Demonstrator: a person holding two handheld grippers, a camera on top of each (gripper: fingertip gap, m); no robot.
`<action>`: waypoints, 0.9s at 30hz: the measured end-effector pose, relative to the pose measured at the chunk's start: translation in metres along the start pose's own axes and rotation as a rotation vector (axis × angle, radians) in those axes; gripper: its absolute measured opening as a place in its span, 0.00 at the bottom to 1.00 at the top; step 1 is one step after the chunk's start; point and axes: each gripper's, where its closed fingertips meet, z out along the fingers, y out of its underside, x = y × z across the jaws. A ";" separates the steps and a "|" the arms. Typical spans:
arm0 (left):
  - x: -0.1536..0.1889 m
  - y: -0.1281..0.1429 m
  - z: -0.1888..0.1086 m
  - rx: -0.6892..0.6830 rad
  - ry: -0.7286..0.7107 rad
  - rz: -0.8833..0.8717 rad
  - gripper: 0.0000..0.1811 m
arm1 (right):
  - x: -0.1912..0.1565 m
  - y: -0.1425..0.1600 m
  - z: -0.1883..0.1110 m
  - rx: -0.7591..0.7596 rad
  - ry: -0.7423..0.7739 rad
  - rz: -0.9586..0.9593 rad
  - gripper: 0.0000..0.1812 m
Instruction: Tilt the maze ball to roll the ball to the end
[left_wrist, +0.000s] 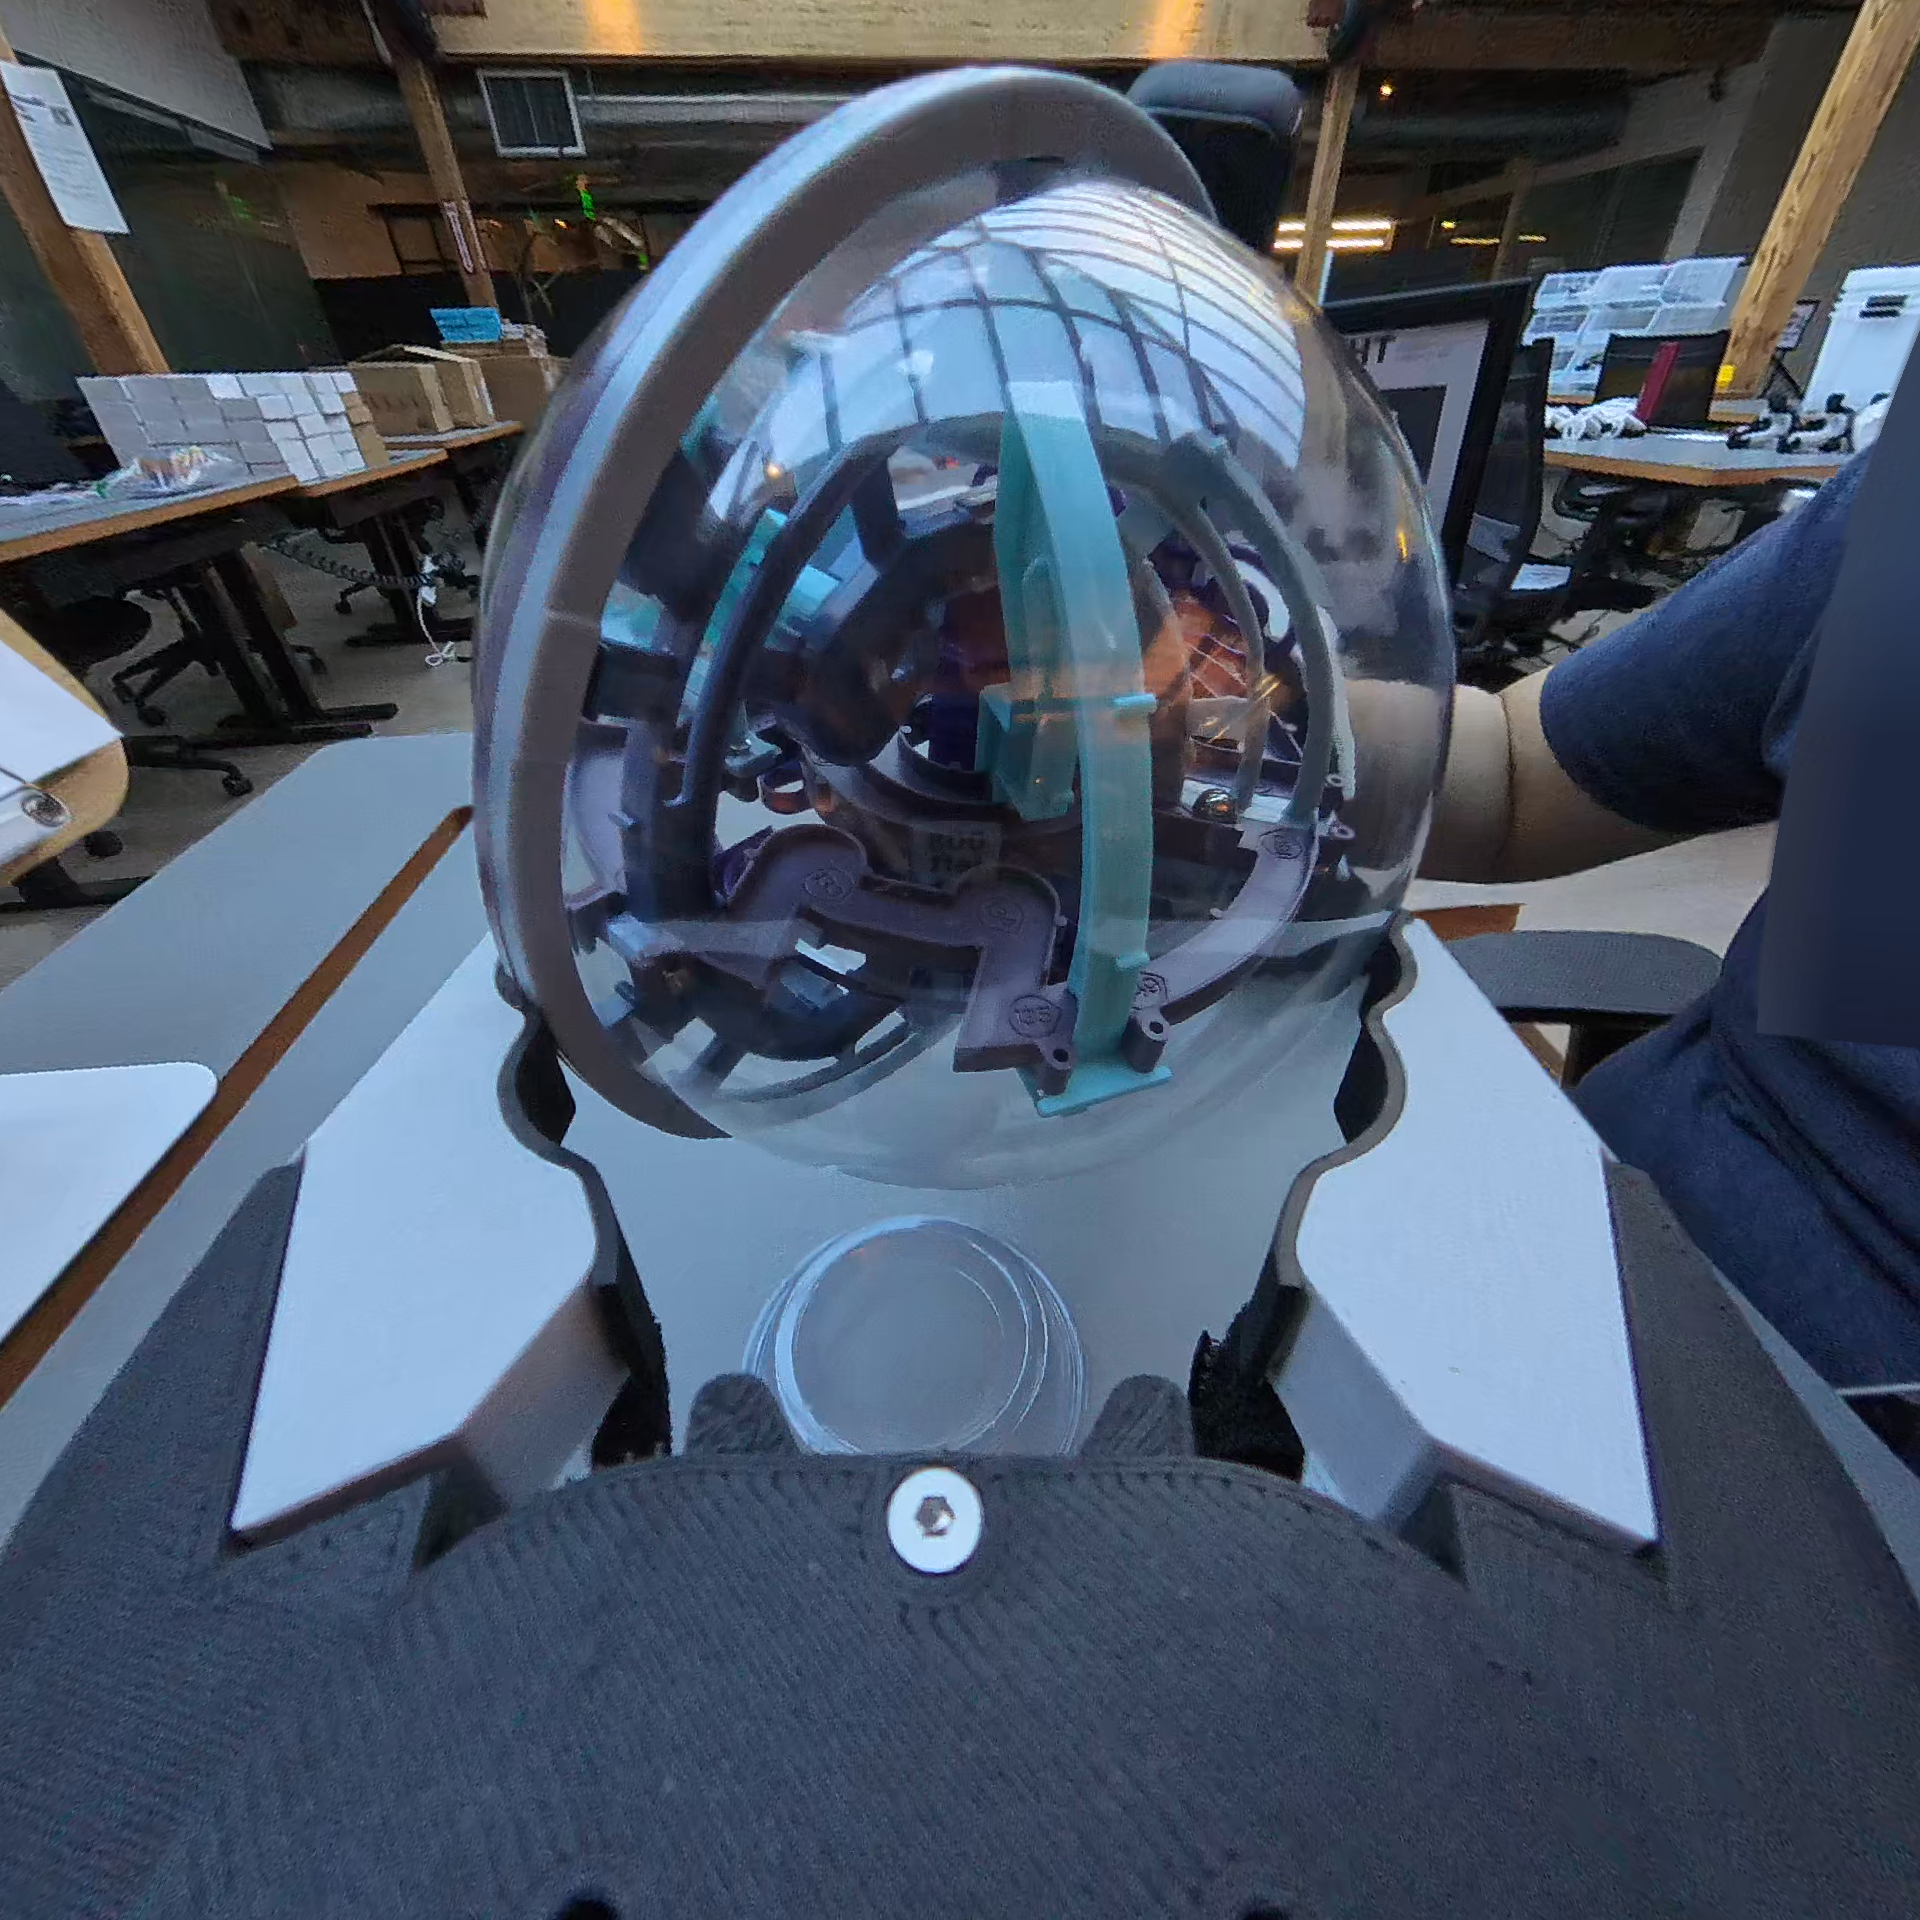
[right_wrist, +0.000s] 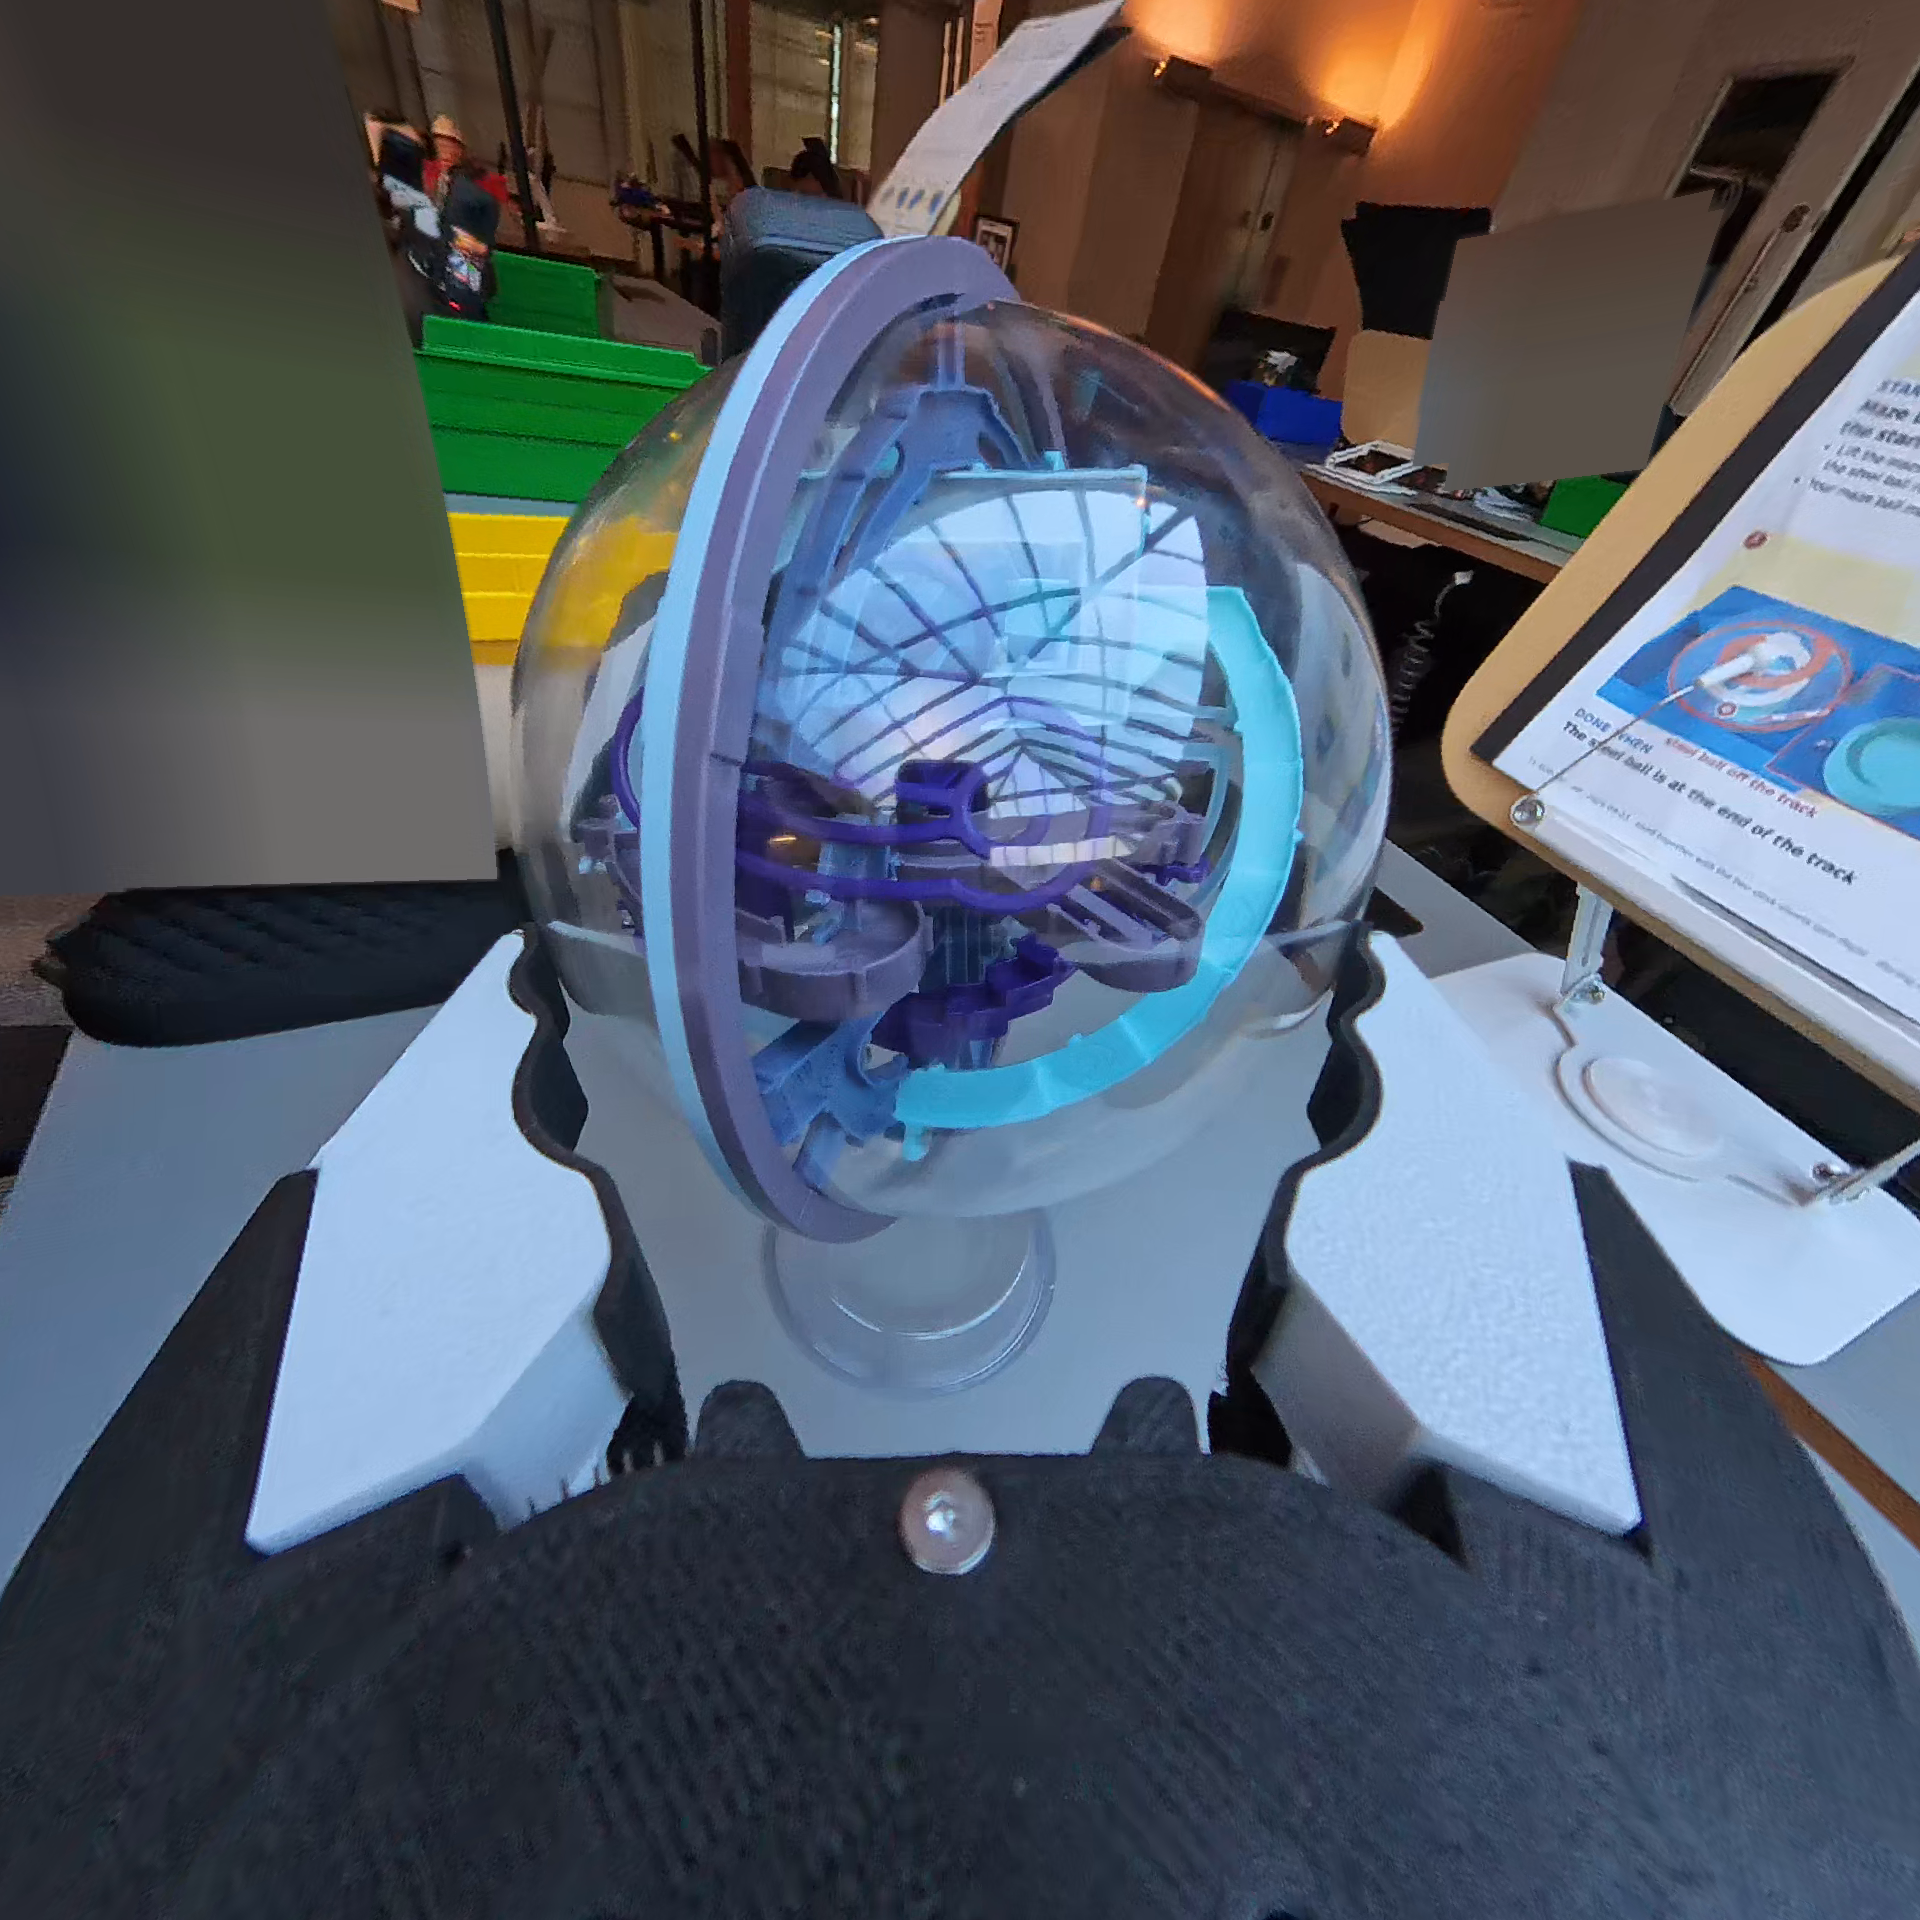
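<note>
Both the left gripper (left_wrist: 951, 997) and right gripper (right_wrist: 940, 997) clamp the maze ball (left_wrist: 961, 644) above its clear stand (left_wrist: 914, 1340); an abrupt tilt could drop the steel ball (left_wrist: 1214, 802) off-track.

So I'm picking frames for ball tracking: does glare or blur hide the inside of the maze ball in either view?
Left wrist view: ceiling reflections wash the upper maze ball, but the steel ball shows low right. Right wrist view: a bright reflection covers the centre of the maze ball; no steel ball discernible. Both are sharp, with wide-angle bending at the edges.
</note>
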 end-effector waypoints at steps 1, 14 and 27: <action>0.000 -0.007 0.000 0.016 -0.016 0.001 0.83 | 0.001 -0.006 -0.001 0.003 -0.016 -0.003 0.80; 0.013 -0.083 -0.006 0.124 -0.269 0.141 0.84 | 0.002 -0.069 -0.011 0.049 -0.238 -0.128 0.79; 0.028 -0.093 0.014 0.122 -0.350 0.163 0.83 | -0.003 -0.075 -0.035 0.128 -0.319 -0.132 0.79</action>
